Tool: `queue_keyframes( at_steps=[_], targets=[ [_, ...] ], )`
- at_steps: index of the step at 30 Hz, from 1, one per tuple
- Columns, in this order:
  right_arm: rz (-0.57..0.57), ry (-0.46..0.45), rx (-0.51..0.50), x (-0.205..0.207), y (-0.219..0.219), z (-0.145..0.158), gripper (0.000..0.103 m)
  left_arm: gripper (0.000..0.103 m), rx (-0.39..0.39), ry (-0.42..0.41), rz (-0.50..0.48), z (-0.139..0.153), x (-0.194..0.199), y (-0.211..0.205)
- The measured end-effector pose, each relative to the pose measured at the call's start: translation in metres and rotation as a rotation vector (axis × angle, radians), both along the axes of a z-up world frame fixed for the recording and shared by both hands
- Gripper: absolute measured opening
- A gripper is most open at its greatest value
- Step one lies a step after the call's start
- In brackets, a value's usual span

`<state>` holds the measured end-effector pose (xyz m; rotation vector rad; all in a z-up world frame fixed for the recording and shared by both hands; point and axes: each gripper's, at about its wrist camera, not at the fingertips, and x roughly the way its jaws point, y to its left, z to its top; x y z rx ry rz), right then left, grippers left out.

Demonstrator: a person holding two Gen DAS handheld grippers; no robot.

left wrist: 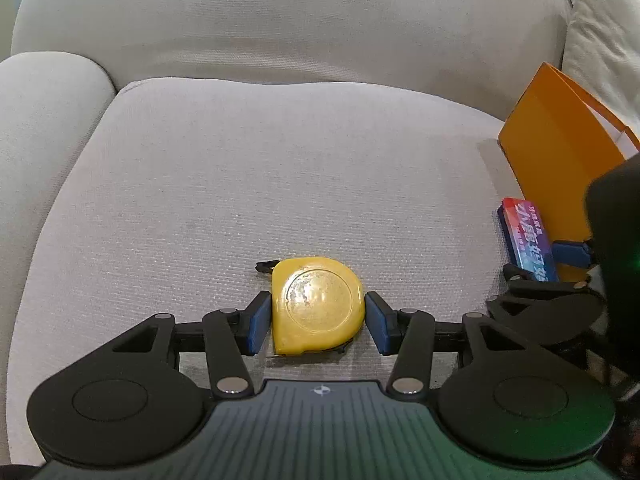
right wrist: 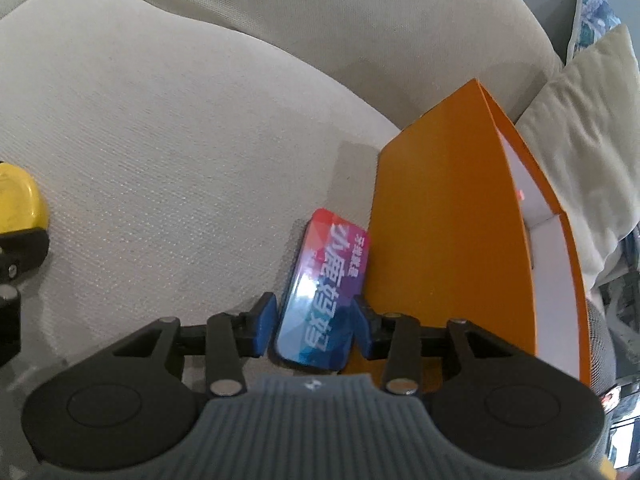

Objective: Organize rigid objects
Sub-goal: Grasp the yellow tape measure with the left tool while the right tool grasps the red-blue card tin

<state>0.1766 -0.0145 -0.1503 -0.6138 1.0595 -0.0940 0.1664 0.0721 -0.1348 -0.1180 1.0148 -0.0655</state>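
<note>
While the tape measure [left wrist: 318,304] and card box [right wrist: 324,292] lie on the sofa [left wrist: 240,160], nothing is bagged [right wrist: 448,232]; left gripper [left wrist: 318,322] and right gripper [right wrist: 316,330] straddle them, parted, not visibly gripping.

one yellow tape measure [left wrist: 318,304], one colourful flat box [right wrist: 322,292], one orange bag [right wrist: 448,232], perhaps paper
</note>
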Motion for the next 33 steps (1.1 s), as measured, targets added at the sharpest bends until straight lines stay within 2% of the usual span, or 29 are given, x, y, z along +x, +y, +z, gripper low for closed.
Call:
queue_keyframes(
  at_steps=[5, 10, 13, 15, 19, 21, 24, 33],
  targets=[
    [-0.052, 0.000, 0.010, 0.009, 0.001, -0.003, 0.042, 0.057, 0.007, -0.004, -0.009, -0.003, 0.002, -0.004],
    [-0.048, -0.009, 0.023, 0.011, -0.001, -0.002, 0.037, 0.057, 0.004, -0.008, -0.021, -0.004, 0.004, -0.007],
    [-0.057, -0.023, 0.053, 0.010, -0.006, 0.004, 0.029, 0.057, -0.001, -0.010, -0.036, -0.004, 0.002, -0.007],
    [-0.056, -0.039, 0.072, 0.005, -0.003, 0.011, 0.020, 0.057, -0.009, -0.010, -0.042, -0.004, 0.001, -0.004],
    [-0.049, -0.020, 0.209, -0.003, -0.009, 0.030, 0.017, 0.057, -0.012, -0.006, -0.046, -0.002, -0.002, 0.000],
    [-0.045, 0.009, 0.329, -0.010, -0.011, 0.042, 0.017, 0.057, -0.010, -0.002, -0.051, -0.001, -0.002, 0.000],
    [-0.064, 0.060, 0.457, -0.015, -0.018, 0.052, 0.015, 0.057, -0.006, 0.001, -0.057, 0.000, -0.001, 0.000],
    [-0.086, 0.129, 0.461, 0.008, -0.029, 0.038, 0.017, 0.057, -0.008, 0.002, -0.059, -0.003, 0.002, 0.001]
  ],
)
